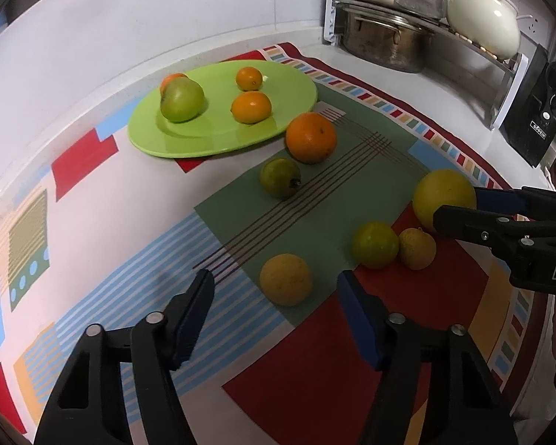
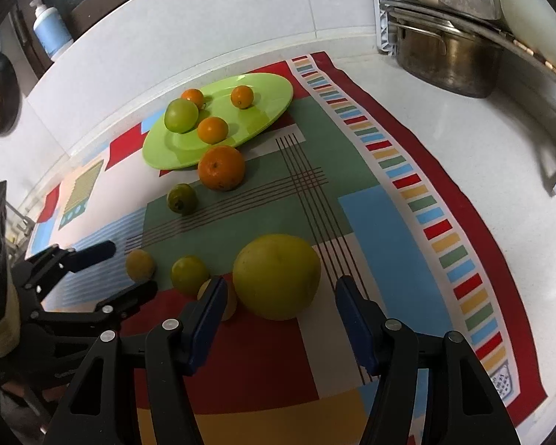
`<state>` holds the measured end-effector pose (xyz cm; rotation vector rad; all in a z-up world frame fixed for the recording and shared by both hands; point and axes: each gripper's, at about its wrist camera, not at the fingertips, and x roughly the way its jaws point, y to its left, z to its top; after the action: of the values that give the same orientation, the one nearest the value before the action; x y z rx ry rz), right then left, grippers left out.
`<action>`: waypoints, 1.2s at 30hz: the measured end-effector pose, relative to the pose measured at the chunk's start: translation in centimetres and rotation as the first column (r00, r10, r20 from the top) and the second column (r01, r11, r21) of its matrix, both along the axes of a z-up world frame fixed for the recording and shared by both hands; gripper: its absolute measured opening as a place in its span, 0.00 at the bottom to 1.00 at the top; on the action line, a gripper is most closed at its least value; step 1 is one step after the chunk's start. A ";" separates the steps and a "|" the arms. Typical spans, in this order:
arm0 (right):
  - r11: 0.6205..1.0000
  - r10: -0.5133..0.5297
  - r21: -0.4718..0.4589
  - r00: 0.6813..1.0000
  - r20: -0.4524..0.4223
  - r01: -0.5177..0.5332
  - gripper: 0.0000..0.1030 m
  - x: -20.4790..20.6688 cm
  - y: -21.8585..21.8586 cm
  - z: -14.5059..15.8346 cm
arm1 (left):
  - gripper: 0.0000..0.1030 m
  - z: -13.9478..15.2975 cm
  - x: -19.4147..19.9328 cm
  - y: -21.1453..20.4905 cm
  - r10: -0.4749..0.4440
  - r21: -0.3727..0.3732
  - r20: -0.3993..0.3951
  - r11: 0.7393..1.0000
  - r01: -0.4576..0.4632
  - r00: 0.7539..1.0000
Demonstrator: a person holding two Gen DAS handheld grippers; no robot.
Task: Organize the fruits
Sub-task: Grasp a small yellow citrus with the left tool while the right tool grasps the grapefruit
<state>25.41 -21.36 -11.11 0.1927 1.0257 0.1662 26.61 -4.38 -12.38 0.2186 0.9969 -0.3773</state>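
A green plate (image 1: 189, 141) (image 2: 166, 155) at the back holds a green apple (image 1: 182, 99) and three small oranges. On the cloth lie a big orange (image 1: 310, 137) (image 2: 221, 167), a dark green fruit (image 1: 280, 177) (image 2: 181, 198), a yellow fruit (image 1: 285, 279) (image 2: 140, 264), a green fruit (image 1: 375, 244) (image 2: 189, 273), a small yellow fruit (image 1: 417, 248) and a large yellow-green citrus (image 1: 444, 196) (image 2: 277, 276). My left gripper (image 1: 276, 293) is open, its fingers on either side of the yellow fruit. My right gripper (image 2: 281, 294) is open, its fingers on either side of the large citrus.
A patterned cloth (image 2: 370, 193) covers the white counter. A steel pot (image 1: 383, 40) (image 2: 448, 59), a rack with lids and a cream tureen (image 1: 482, 18) stand at the back right. A soap bottle (image 2: 50, 29) stands far left.
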 end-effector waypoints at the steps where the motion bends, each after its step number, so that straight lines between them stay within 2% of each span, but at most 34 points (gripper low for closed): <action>1: 1.000 0.000 0.007 1.000 0.000 0.000 0.59 0.1 0.0 0.0 | 0.60 -0.1 0.1 0.0 0.001 -0.004 -0.008 1.000 -0.001 1.000; 9: 0.999 0.002 0.034 1.000 -0.008 -0.002 0.50 0.8 0.2 -0.7 | 0.36 -0.5 0.4 0.1 0.015 -0.037 -0.028 0.999 -0.016 0.999; 13: 1.000 0.008 0.028 1.000 -0.002 -0.008 0.50 0.8 0.2 -0.6 | 0.29 -0.5 0.4 0.1 0.014 -0.051 -0.028 0.999 -0.015 0.999; 24: 1.000 0.017 0.021 1.000 0.006 -0.017 0.50 0.6 0.4 -0.5 | 0.28 -0.1 0.1 0.3 0.021 -0.080 -0.031 0.996 -0.024 0.999; 36: 0.999 0.032 0.026 0.997 0.071 -0.034 0.50 0.1 0.5 1.9 | 0.28 3.8 -0.5 0.6 0.024 -0.113 0.070 0.993 -0.016 0.997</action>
<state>25.52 -20.90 -9.19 0.1931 0.9574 0.2152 26.09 -3.82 -8.61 0.1193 0.9046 -0.4038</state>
